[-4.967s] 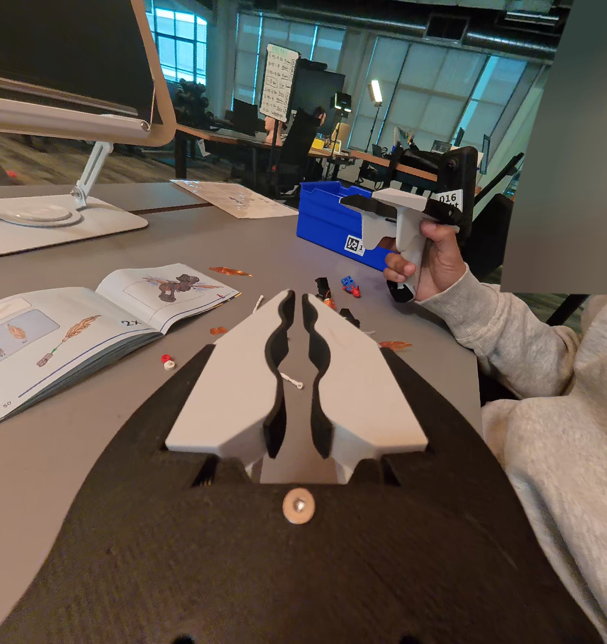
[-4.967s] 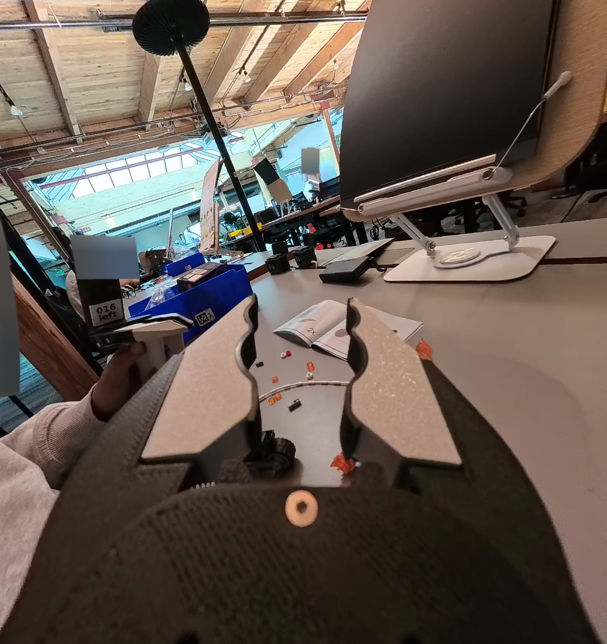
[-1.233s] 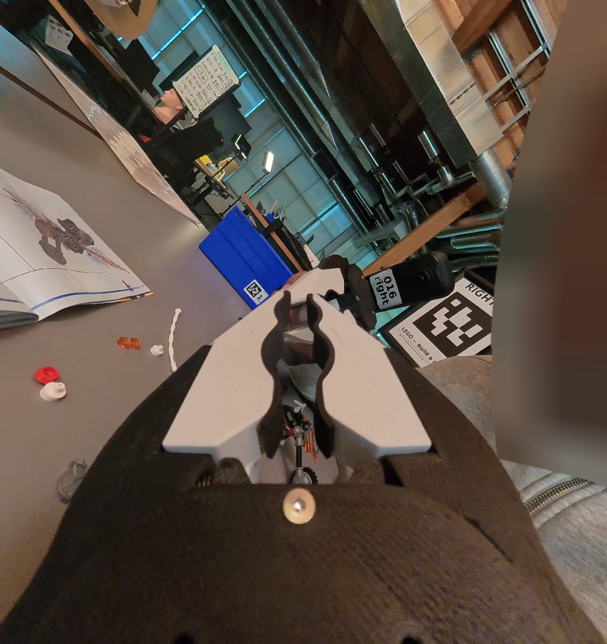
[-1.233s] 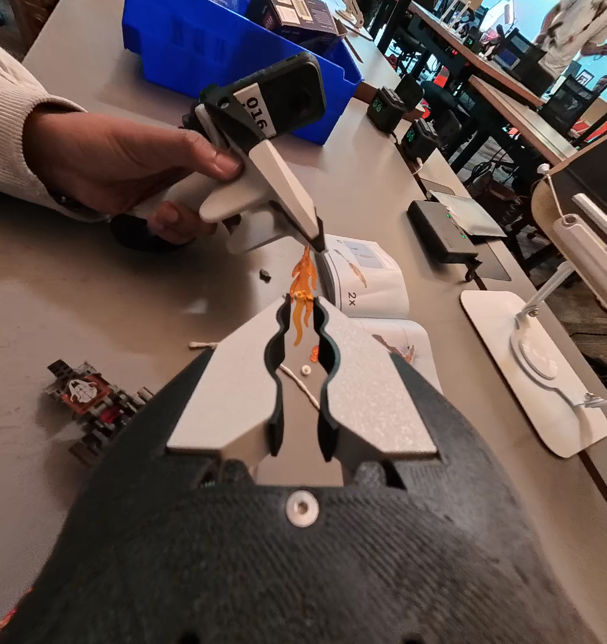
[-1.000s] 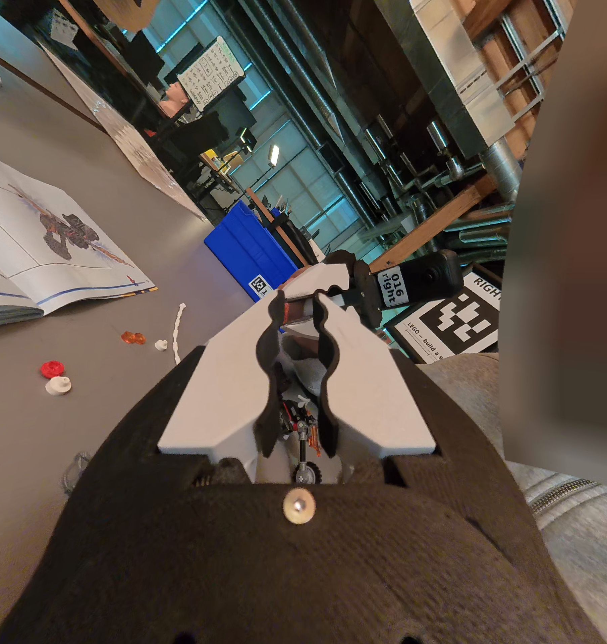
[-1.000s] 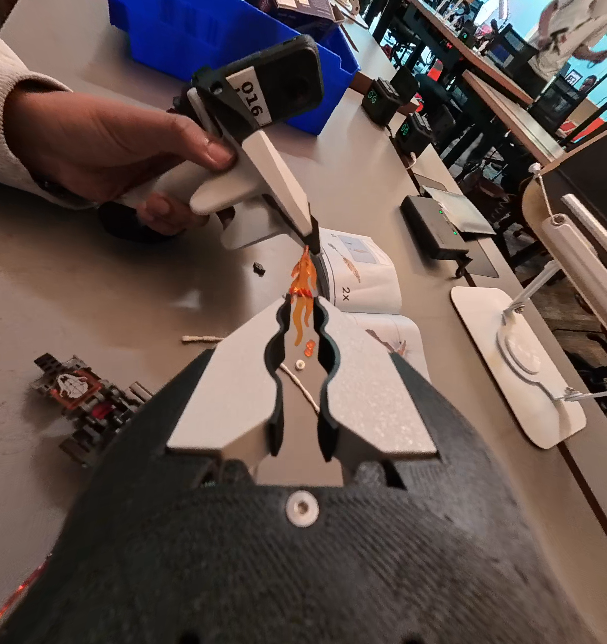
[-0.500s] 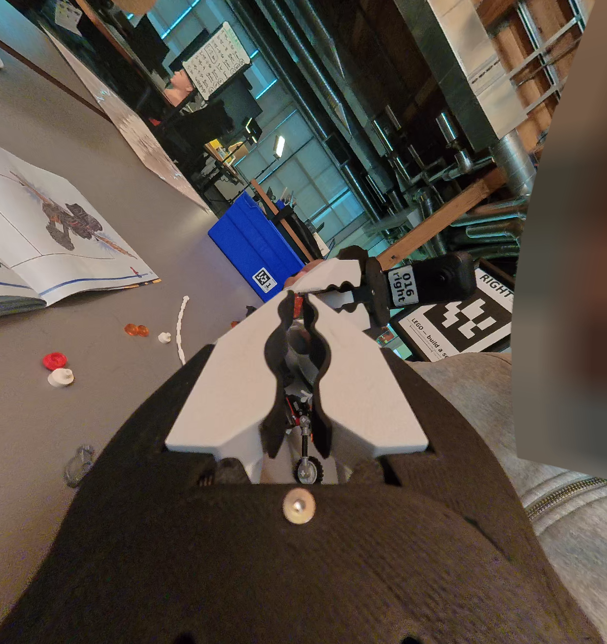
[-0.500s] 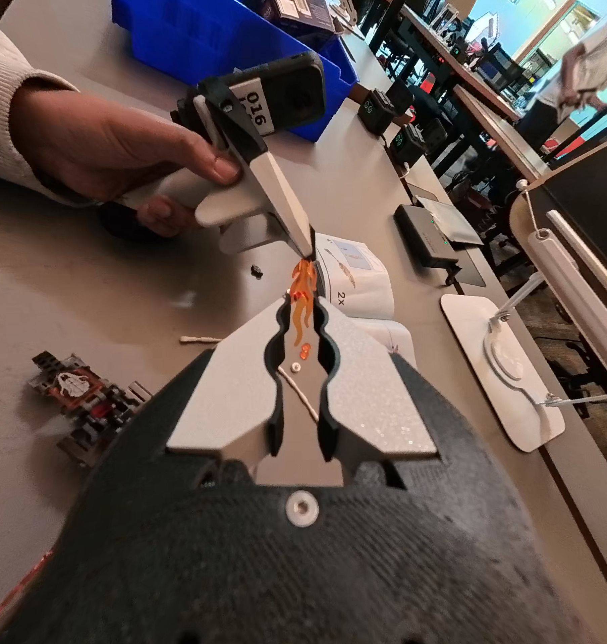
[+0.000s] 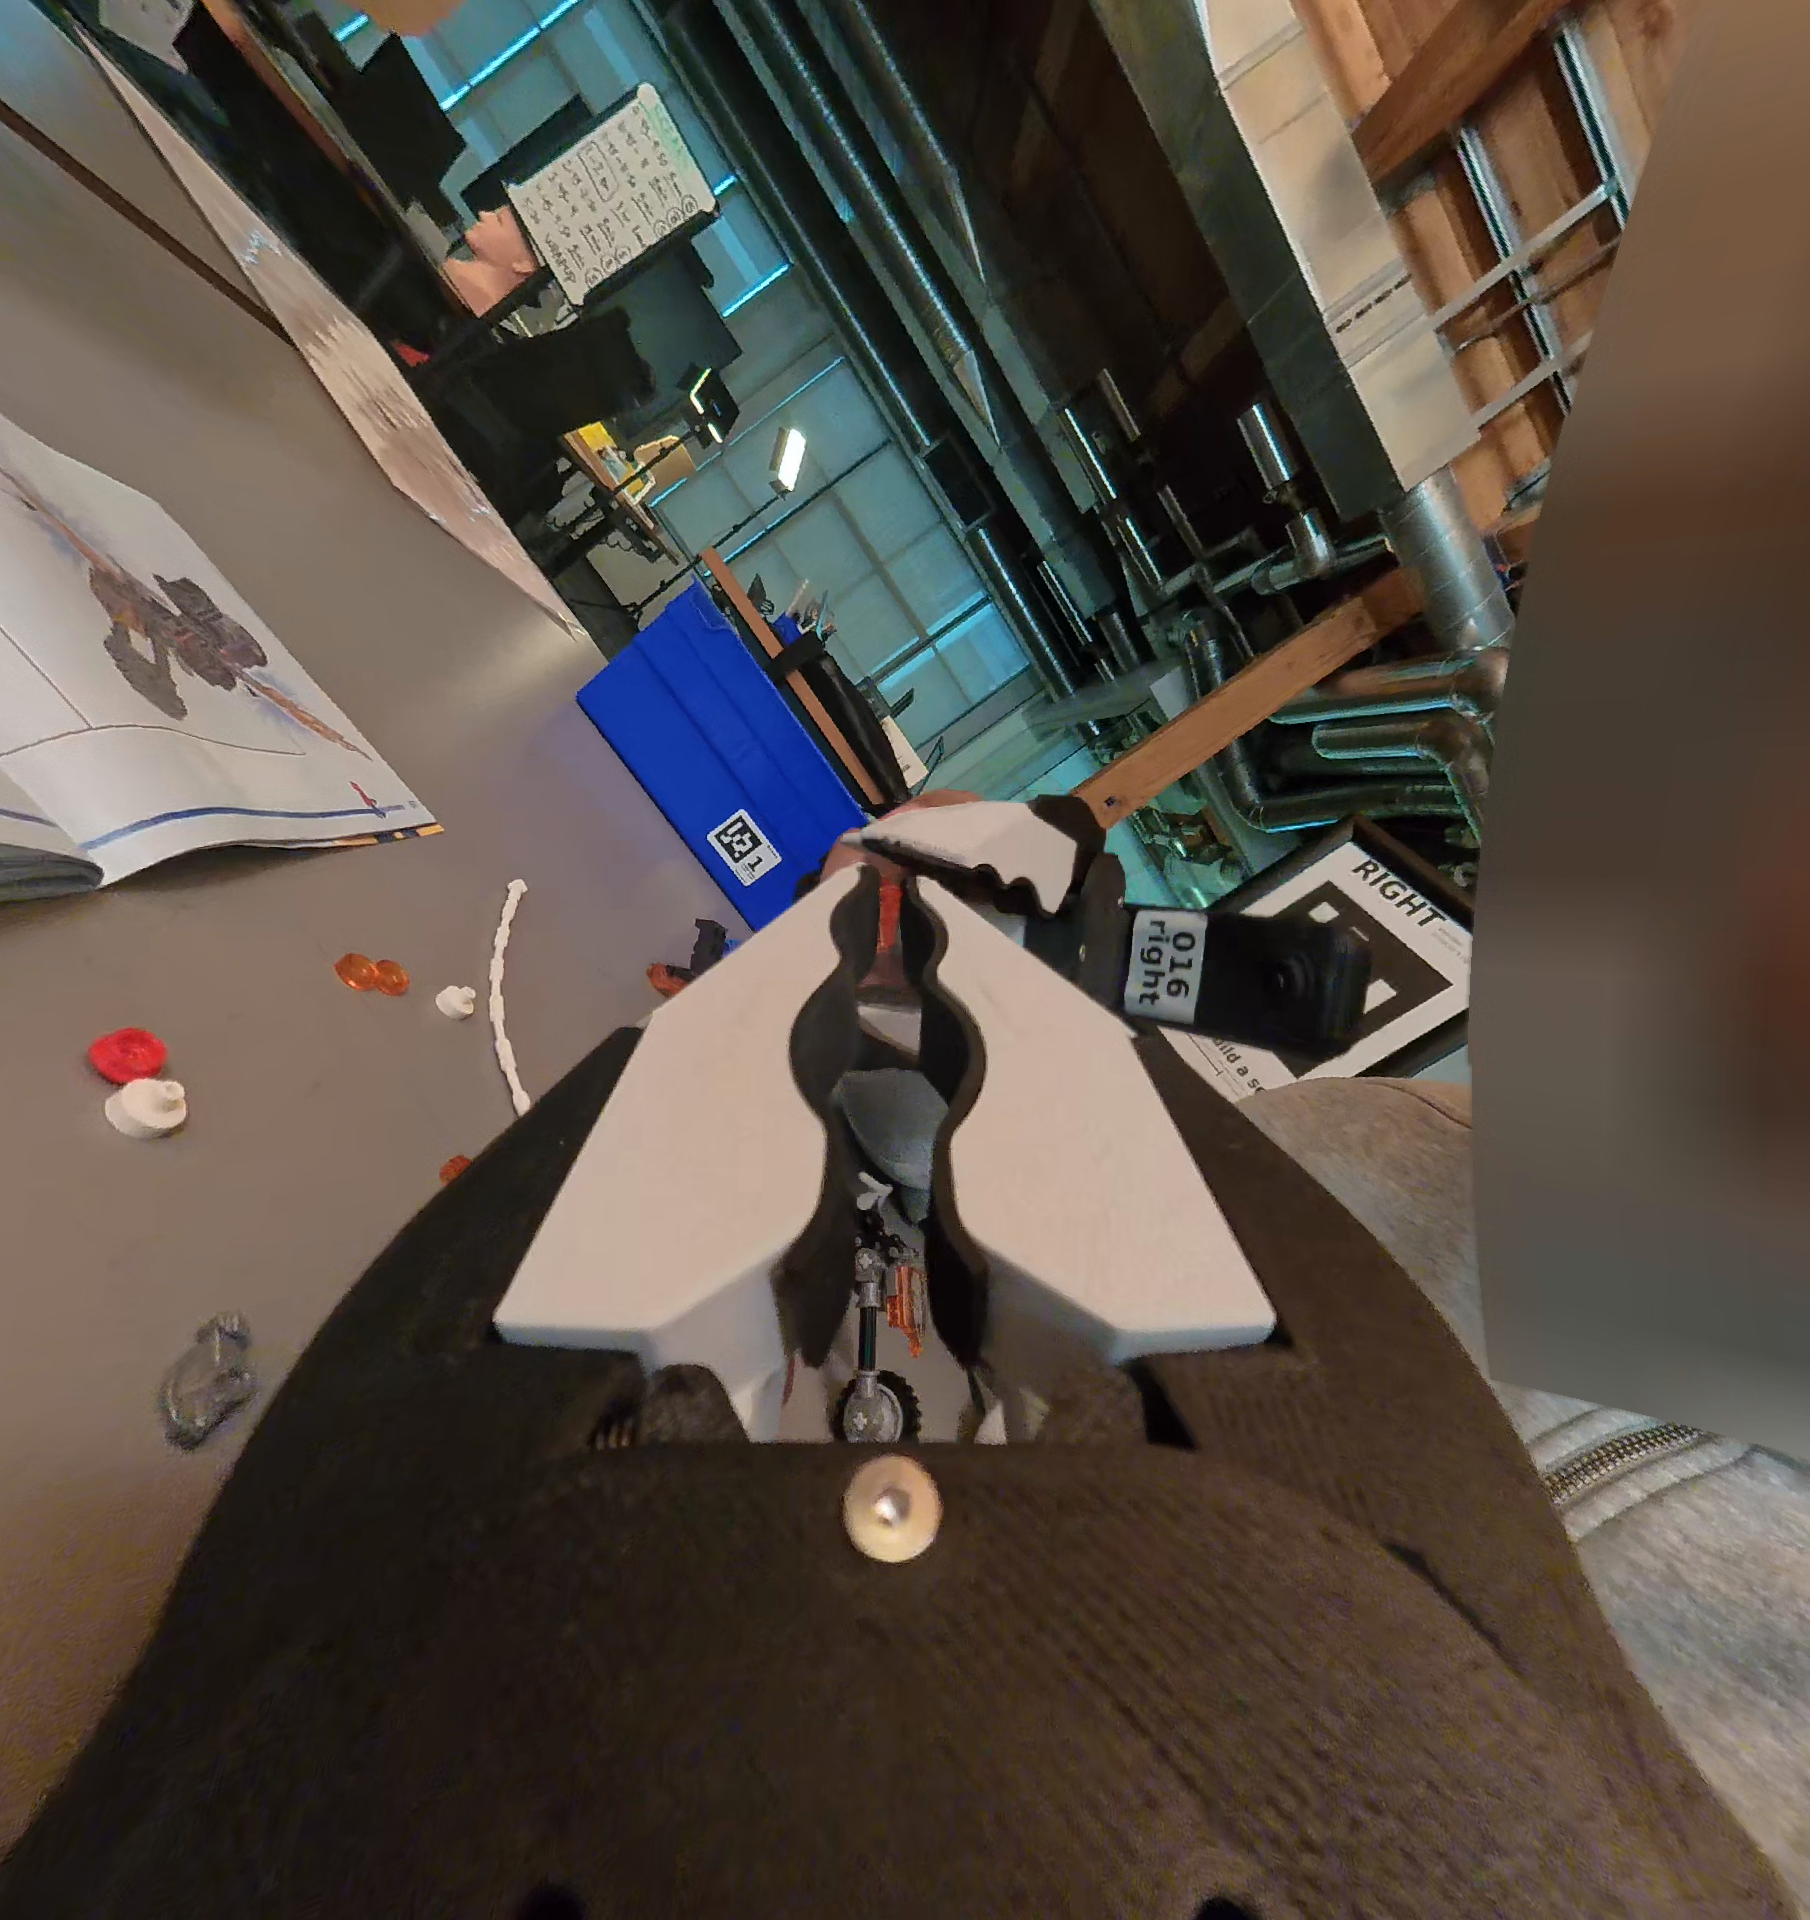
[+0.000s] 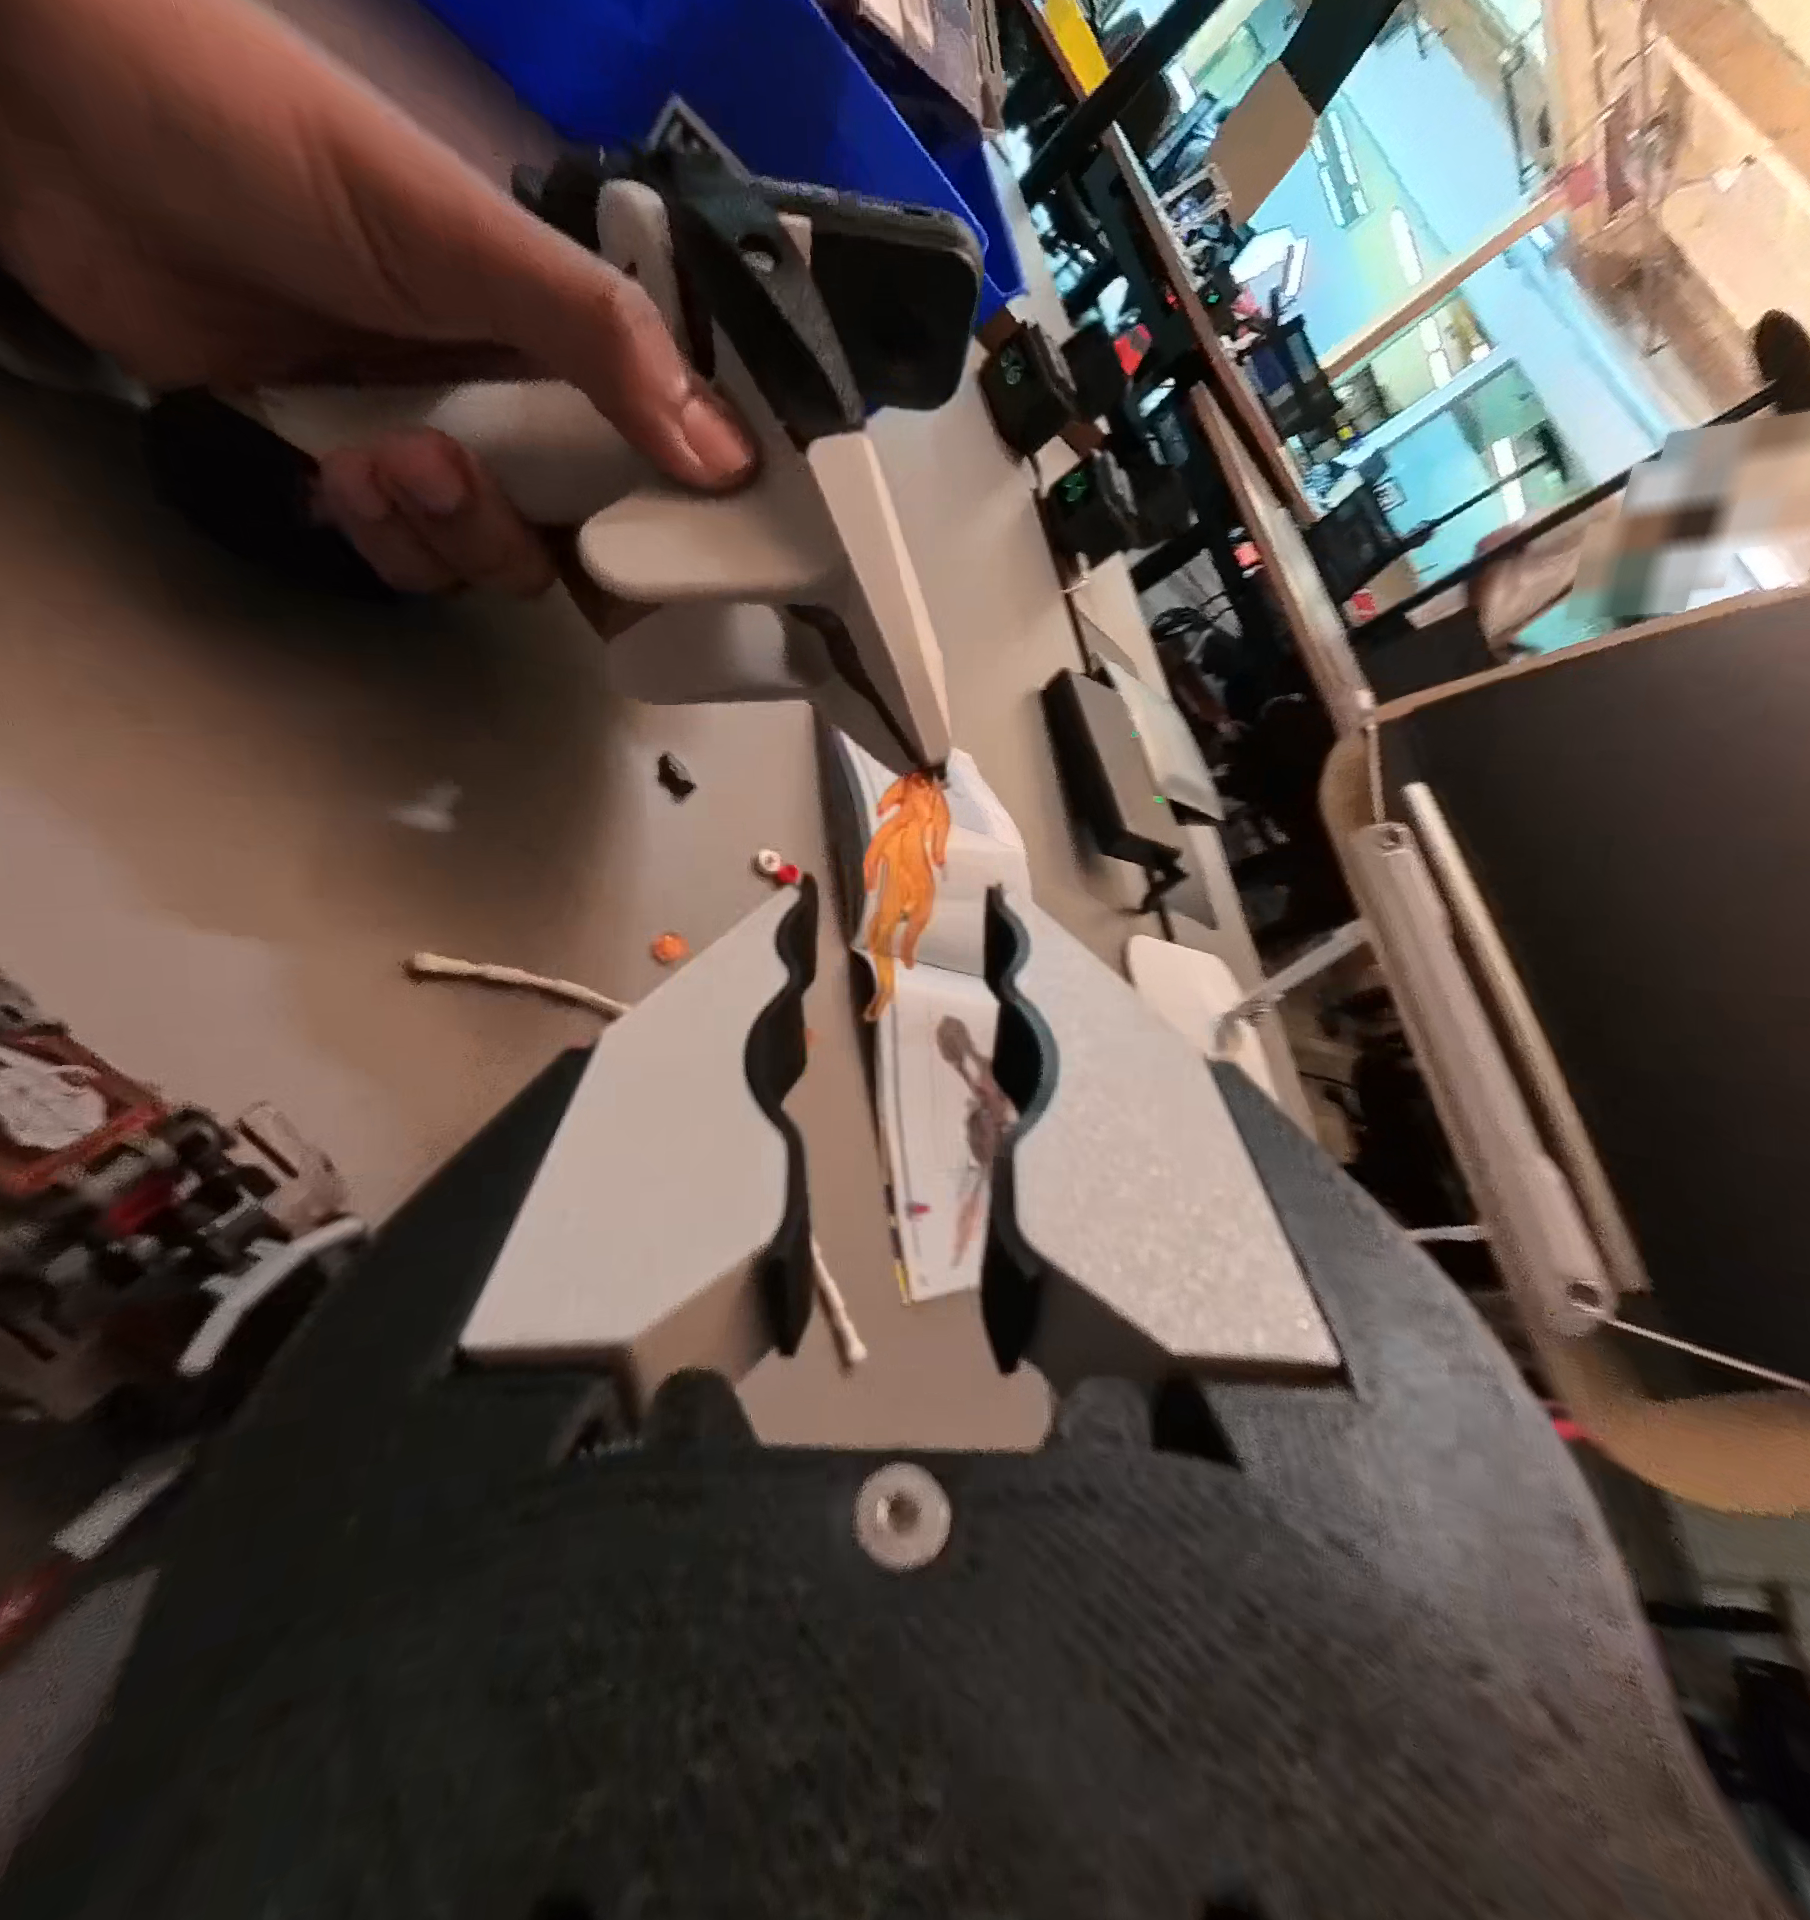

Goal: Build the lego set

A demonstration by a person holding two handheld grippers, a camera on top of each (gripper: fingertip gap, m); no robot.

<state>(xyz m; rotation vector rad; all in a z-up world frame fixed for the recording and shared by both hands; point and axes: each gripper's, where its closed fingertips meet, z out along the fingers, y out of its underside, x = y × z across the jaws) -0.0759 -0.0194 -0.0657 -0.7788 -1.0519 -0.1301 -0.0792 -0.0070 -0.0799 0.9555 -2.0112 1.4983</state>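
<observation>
**Orange flame piece held at the tips of the left fingers**

Here the left gripper (image 9: 885,904) has its fingers together on the narrow end of a translucent orange flame piece (image 10: 903,871). In the right wrist view this piece hangs from the tips of the left fingers and points down toward the right gripper (image 10: 896,920). The fingers of the right gripper stand apart, one on each side of the flame, and they do not touch it. A hand (image 10: 288,260) grips the handle of the left gripper.

The open instruction booklet (image 9: 122,717) lies flat on the grey tabletop (image 9: 257,1143) and serves as the landmark. Near its right-hand page lie two joined orange round studs (image 9: 371,975), a small white stud (image 9: 454,1001) and a white bony strip (image 9: 504,992). A little farther from the booklet, a red round piece (image 9: 127,1055) and a white round piece (image 9: 146,1107) lie just beside each other. Beyond the booklet's far corner stands a blue bin (image 9: 719,774).

The partly built dark model (image 10: 101,1174), with red and white details, lies on the tabletop well apart from the booklet, at the left side of the right wrist view. This view is blurred, so small details of the model cannot be told.
</observation>
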